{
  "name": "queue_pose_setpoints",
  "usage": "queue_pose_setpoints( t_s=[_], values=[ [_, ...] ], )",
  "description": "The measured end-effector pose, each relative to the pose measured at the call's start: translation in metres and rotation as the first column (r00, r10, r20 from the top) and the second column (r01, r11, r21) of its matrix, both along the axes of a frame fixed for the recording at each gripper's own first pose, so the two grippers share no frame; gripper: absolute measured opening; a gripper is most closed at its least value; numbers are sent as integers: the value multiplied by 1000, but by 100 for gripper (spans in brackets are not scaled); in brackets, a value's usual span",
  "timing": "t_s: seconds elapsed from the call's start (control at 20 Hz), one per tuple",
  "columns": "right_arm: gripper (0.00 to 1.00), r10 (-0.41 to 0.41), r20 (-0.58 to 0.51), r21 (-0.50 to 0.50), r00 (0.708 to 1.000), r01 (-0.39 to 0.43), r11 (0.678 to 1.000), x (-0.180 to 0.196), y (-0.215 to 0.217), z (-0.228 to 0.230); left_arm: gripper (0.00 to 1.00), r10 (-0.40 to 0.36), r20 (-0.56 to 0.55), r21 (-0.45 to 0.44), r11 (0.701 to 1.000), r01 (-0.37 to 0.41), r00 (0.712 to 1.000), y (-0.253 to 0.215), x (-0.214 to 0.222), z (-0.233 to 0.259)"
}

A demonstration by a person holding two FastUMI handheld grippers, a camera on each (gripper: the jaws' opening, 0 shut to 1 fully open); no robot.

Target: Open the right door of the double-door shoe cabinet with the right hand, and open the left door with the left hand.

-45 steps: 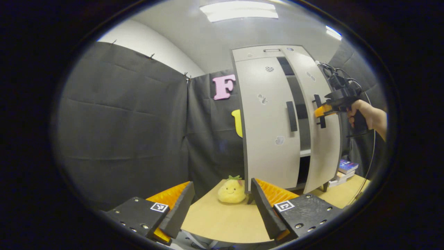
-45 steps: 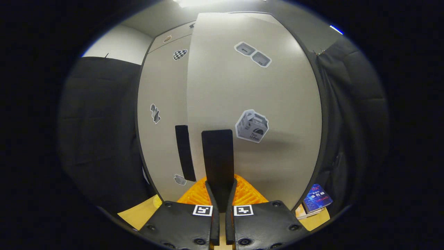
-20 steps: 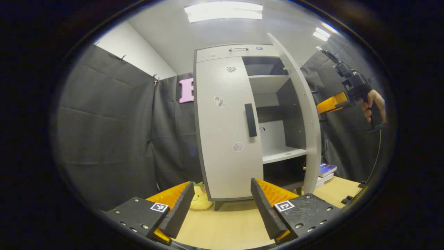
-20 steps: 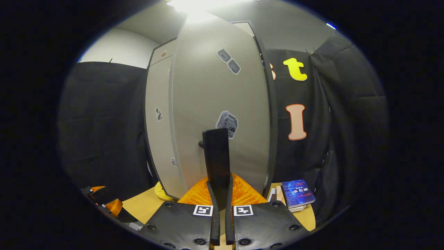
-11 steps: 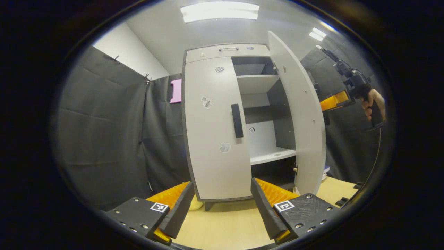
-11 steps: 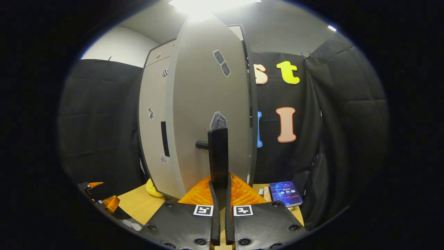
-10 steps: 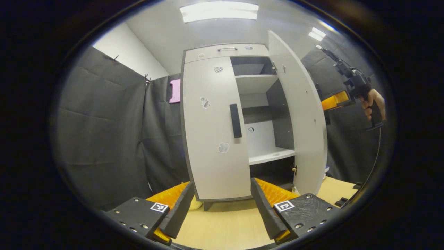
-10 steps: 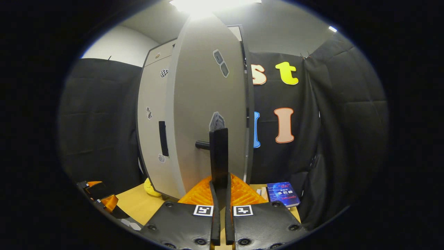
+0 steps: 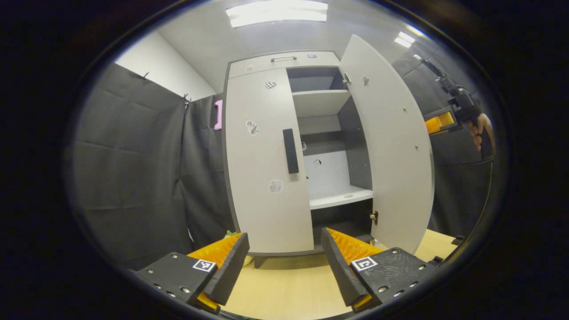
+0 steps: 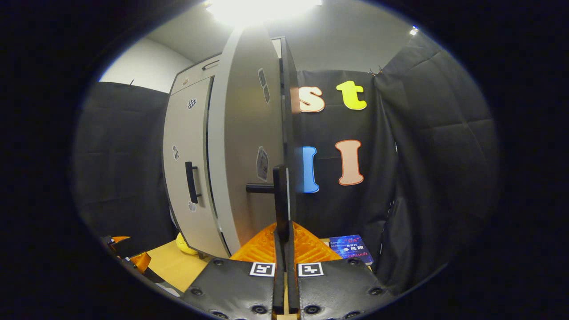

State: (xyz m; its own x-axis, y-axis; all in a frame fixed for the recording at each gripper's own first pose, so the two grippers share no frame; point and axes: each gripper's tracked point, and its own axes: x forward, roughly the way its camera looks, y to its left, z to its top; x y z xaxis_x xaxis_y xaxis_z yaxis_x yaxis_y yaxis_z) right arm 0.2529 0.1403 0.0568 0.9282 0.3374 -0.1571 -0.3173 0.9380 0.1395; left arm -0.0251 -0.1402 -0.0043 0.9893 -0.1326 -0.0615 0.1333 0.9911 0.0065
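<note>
The light grey shoe cabinet (image 9: 284, 60) stands on the wooden table (image 9: 284, 289). Its right door (image 9: 391, 146) is swung wide open, showing the shelves (image 9: 340, 198) inside. Seen nearly edge-on in the right gripper view, the right door (image 10: 242, 146) has its black handle (image 10: 280, 195) clamped between the fingers of my right gripper (image 10: 282, 229). A hand (image 9: 482, 131) holds that right gripper (image 9: 438, 123) beyond the open door. The left door (image 9: 262, 164) is closed, its black handle (image 9: 290, 151) untouched. My left gripper (image 9: 284, 235) is open low in front of the left door, well short of it.
A yellow plush toy (image 10: 184, 246) sits on the table by the cabinet's left foot. A blue book (image 10: 353, 255) lies on the table right of the cabinet. Black cloth walls close in on both sides. My left gripper (image 10: 133, 260) appears low at the left.
The right gripper has pulled the right door from slightly ajar to wide open, still holding its handle. The left gripper has shifted toward the front of the left door, staying open.
</note>
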Motion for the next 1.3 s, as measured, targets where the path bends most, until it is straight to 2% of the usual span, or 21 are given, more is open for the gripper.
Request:
queue_pose_setpoints(
  t_s=[0.25,0.5,0.55,0.75,1.0,1.3],
  values=[
    [5,15,28,4,1000,-15,1000,-4,-3,0,93,41,18,-7,999,-41,999,1,27,25],
    [9,-86,40,-48,996,88,995,-2,-30,-7,94,58,51,-37,998,-56,997,3,64,57],
    [17,-103,37,-47,994,104,993,-8,-35,-7,94,56,54,-36,998,-54,997,2,74,60],
    [99,-200,4,-34,980,200,979,-13,-49,-15,94,35,81,-35,999,-32,996,-9,109,78],
    [98,-316,-6,-73,949,315,946,-18,-73,-20,94,4,111,-33,999,-1,994,-21,161,100],
    [98,-403,-61,-83,913,397,914,-29,-84,-30,94,-17,151,-55,998,26,988,-31,214,120]
  ],
)
